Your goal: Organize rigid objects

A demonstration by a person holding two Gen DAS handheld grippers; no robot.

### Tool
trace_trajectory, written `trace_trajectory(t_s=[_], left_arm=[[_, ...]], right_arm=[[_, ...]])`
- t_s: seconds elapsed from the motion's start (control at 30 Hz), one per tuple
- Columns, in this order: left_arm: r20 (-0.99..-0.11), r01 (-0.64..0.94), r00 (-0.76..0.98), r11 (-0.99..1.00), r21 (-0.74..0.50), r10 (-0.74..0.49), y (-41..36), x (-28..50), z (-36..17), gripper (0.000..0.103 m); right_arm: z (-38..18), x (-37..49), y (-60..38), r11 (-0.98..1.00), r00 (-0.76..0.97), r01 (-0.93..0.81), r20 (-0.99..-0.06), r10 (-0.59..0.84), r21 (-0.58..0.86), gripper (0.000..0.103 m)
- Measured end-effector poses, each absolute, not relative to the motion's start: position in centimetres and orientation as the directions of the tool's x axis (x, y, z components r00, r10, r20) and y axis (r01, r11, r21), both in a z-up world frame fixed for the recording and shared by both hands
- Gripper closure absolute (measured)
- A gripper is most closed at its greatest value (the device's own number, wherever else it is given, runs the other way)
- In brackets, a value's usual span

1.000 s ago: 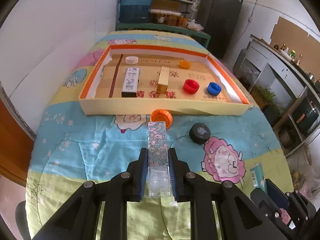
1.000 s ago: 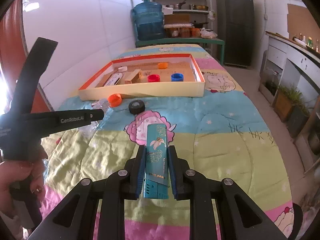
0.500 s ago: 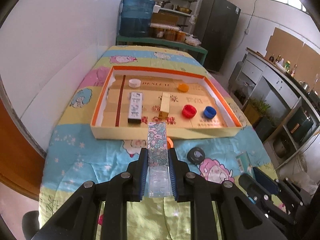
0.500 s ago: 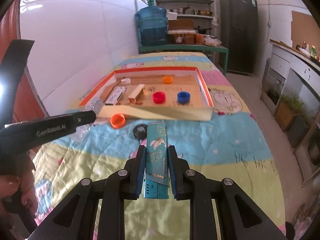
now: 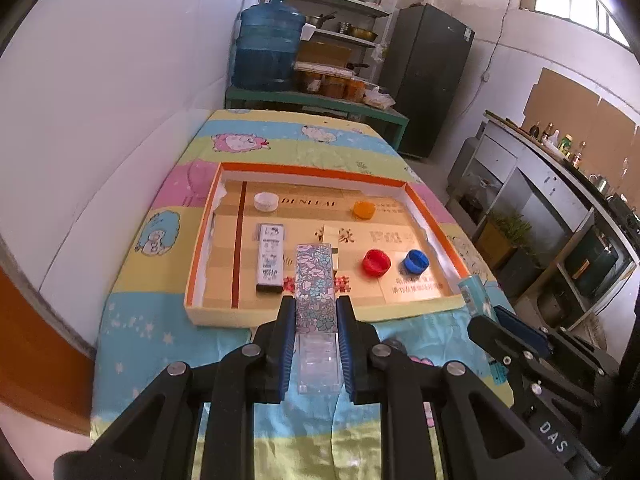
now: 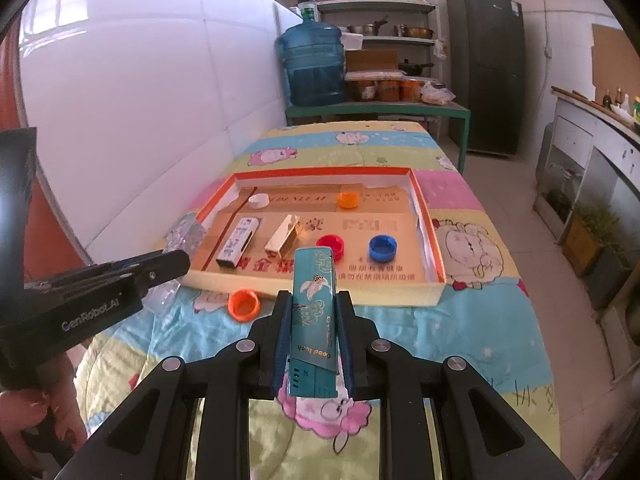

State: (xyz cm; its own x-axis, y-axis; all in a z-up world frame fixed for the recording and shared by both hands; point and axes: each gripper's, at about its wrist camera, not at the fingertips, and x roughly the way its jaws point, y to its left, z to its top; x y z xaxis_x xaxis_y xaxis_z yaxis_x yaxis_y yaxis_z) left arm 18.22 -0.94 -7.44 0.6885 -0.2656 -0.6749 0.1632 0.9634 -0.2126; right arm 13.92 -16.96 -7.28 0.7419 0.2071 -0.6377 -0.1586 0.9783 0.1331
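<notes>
On bedspread, right view only: orange cap (image 6: 243, 305) | left view: hidden

A long table under a cartoon-sheep cloth (image 6: 472, 320) in blue, yellow and pink bands carries everything here. A shallow orange-rimmed cardboard tray (image 6: 434, 248) sits directly on the cloth, nearer the wall side. Just in front of the tray's near wall, an orange bottle cap (image 6: 244, 305) lies open side up on a blue band.
</notes>
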Motion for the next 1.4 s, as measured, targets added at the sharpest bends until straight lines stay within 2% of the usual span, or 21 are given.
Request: trace_trajectory(t_s=[0.53, 1.4], left_arm=[[-0.671, 0.188, 0.684, 0.958, -0.218, -0.288, -0.9, 22.3, -7.0, 0.083], [-0.668, 0.204, 0.704, 0.97, -0.133, -0.239, -3.0, 29.7, -5.5, 0.082]], right_arm=[[-5.9, 18.1, -17.9, 0.984, 0.743, -0.125, -0.644, 0.18, 0.13, 0.081], [-4.7, 25.3, -20.0, 0.986, 0.74, -0.121, -0.652, 0.165, 0.112, 0.081]])
